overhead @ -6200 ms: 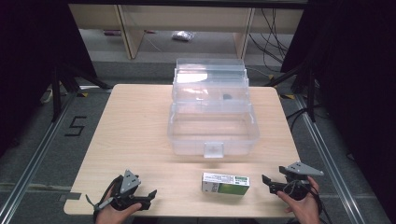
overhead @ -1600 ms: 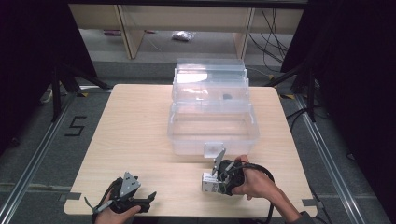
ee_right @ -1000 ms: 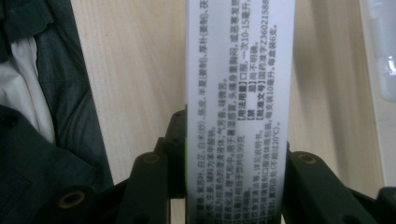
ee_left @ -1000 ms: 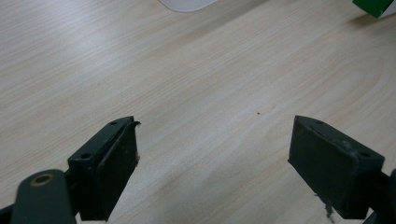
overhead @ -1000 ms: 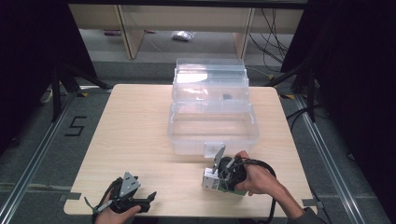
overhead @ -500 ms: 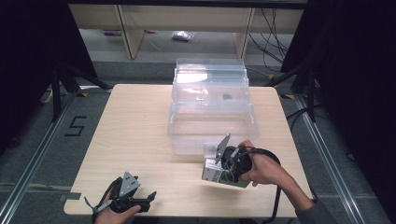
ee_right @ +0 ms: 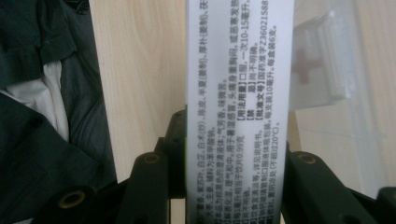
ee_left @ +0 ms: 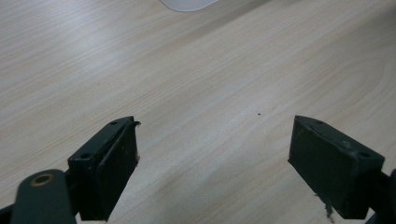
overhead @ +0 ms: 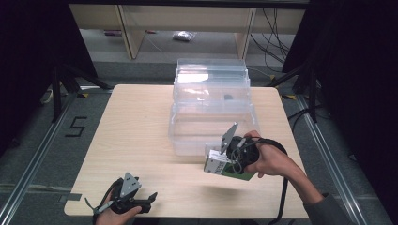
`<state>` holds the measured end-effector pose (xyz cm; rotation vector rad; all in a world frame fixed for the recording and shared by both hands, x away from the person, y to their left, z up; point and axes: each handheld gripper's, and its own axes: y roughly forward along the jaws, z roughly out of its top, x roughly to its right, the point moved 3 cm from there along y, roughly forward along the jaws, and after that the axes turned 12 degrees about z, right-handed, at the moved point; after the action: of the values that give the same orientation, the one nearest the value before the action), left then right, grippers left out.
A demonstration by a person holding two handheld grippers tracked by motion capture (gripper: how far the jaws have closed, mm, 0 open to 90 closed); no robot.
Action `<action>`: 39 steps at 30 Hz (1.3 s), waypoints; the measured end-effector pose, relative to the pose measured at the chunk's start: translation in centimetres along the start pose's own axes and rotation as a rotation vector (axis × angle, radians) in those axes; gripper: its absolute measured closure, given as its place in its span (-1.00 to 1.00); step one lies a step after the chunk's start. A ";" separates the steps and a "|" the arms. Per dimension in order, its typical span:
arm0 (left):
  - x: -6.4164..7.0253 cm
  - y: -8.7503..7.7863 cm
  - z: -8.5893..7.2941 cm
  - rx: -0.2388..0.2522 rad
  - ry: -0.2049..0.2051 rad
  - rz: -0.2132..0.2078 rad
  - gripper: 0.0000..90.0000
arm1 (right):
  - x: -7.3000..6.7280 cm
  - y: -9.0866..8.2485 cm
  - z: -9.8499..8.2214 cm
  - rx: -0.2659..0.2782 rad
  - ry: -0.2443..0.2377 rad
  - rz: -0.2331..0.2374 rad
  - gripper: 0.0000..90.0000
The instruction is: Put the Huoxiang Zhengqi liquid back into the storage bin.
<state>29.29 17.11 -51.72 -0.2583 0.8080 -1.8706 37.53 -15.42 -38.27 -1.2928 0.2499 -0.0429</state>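
Observation:
A green and white medicine box [overhead: 220, 165] hangs tilted above the table's front right part, with my right gripper [overhead: 233, 161] shut on it. In the right gripper view the box's white printed side [ee_right: 239, 107] runs up between the two black jaws, which press on its sides. Just beyond the box stands a clear plastic storage box [overhead: 210, 112] with its lid up, and its front latch [ee_right: 317, 65] sits close behind the held box. My left gripper [overhead: 146, 200] rests at the table's front left edge, open, with bare wood [ee_left: 210, 116] between its fingers.
The light wooden table [overhead: 131, 122] has open room left of the clear box. A dark sleeve [ee_right: 42, 116] lies at the left of the right gripper view. Black stands and cables flank the table, and a shelf stands behind it.
My right gripper came in from the front right, closed on the medicine box and has lifted it off the table, tilting it. The left gripper has stayed where it was.

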 end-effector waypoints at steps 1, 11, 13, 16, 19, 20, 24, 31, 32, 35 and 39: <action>0.0 0.1 0.0 0.005 -0.004 -0.002 -0.67 | 0.0 -0.5 0.2 0.007 0.005 0.009 0.44; 0.0 -0.1 0.0 -0.001 0.017 -0.020 -0.67 | 0.4 -2.2 1.1 0.017 -0.023 0.004 0.44; 0.0 -0.1 0.0 -0.002 0.007 -0.013 -0.67 | 0.4 -2.4 1.1 0.020 -0.009 0.002 0.44; 0.0 0.0 0.0 0.000 0.007 -0.013 -0.67 | 0.7 -3.0 1.3 0.015 -0.020 -0.003 0.44; 0.1 0.1 0.0 0.002 -0.003 -0.006 -0.67 | 0.8 -3.3 1.3 0.014 -0.007 -0.002 0.44; 0.1 0.1 0.0 0.003 -0.004 -0.007 -0.67 | 1.0 -3.7 1.3 0.014 -0.011 -0.003 0.44; 0.0 0.1 0.0 0.004 -0.004 -0.006 -0.67 | 1.5 -4.4 1.5 0.021 -0.021 -0.011 0.44; -0.1 -0.1 0.0 -0.012 0.033 -0.009 -0.67 | 2.3 -5.7 1.5 0.026 -0.033 -0.019 0.44; 0.1 0.1 0.0 0.002 0.002 -0.009 -0.67 | 2.5 -5.8 1.6 0.030 -0.047 -0.017 0.44; 0.0 0.0 0.0 -0.003 0.014 -0.013 -0.67 | 3.2 -6.2 1.7 0.027 -0.057 -0.028 0.44; -0.1 -0.2 0.0 -0.011 0.031 -0.022 -0.67 | 3.9 -6.6 1.9 0.020 -0.039 -0.042 0.44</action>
<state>29.23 17.23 -51.59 -0.2464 0.8404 -1.8951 42.47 -16.18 -32.10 -1.2782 0.1885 -0.0557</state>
